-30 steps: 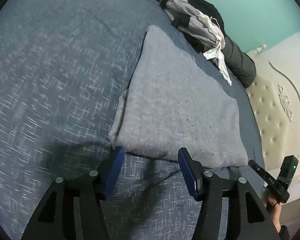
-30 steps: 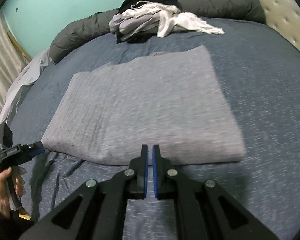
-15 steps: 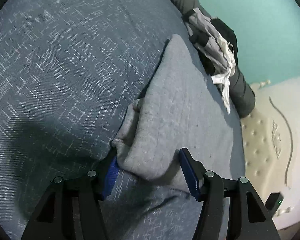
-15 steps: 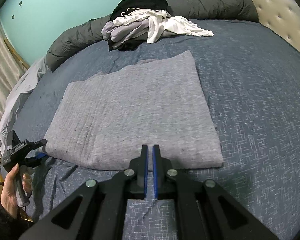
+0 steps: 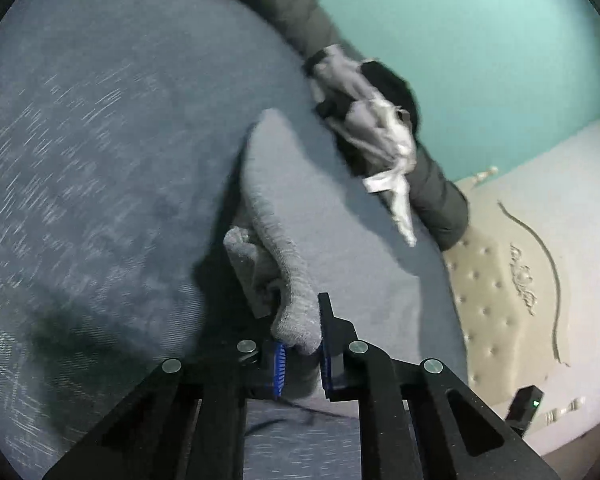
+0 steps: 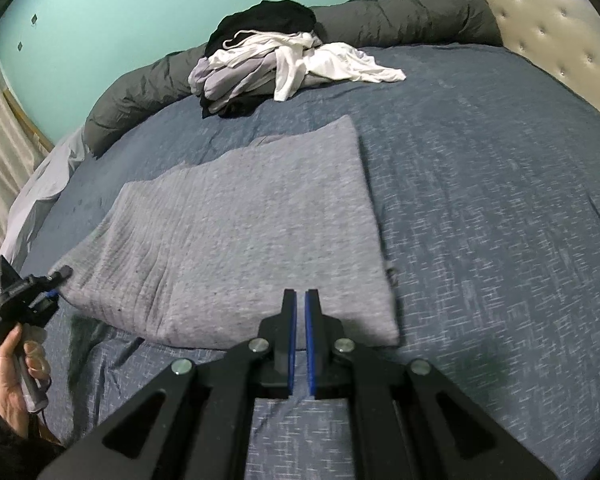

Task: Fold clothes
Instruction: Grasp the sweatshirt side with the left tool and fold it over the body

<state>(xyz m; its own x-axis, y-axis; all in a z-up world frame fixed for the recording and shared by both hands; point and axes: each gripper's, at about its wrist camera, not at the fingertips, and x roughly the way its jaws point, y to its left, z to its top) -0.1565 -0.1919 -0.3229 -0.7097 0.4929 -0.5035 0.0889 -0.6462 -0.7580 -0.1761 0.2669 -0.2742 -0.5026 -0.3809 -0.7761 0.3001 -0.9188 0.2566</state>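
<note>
A folded grey garment (image 6: 244, 240) lies on the blue bed cover (image 6: 480, 200). My left gripper (image 5: 300, 332) is shut on the garment's near left corner (image 5: 296, 312) and lifts that corner a little off the bed. It also shows in the right wrist view (image 6: 50, 286) at the garment's left corner, held by a hand. My right gripper (image 6: 300, 304) is shut and empty, just at the garment's near edge toward its right corner.
A pile of grey, white and black clothes (image 6: 276, 68) lies at the far side of the bed against a dark rolled duvet (image 6: 400, 20). A padded cream headboard (image 6: 560, 40) stands at the right. A teal wall (image 6: 120, 12) is behind.
My left gripper moved onto the garment's corner, closed on it and raised it. My right gripper stayed shut and shifted toward the garment's near right corner.
</note>
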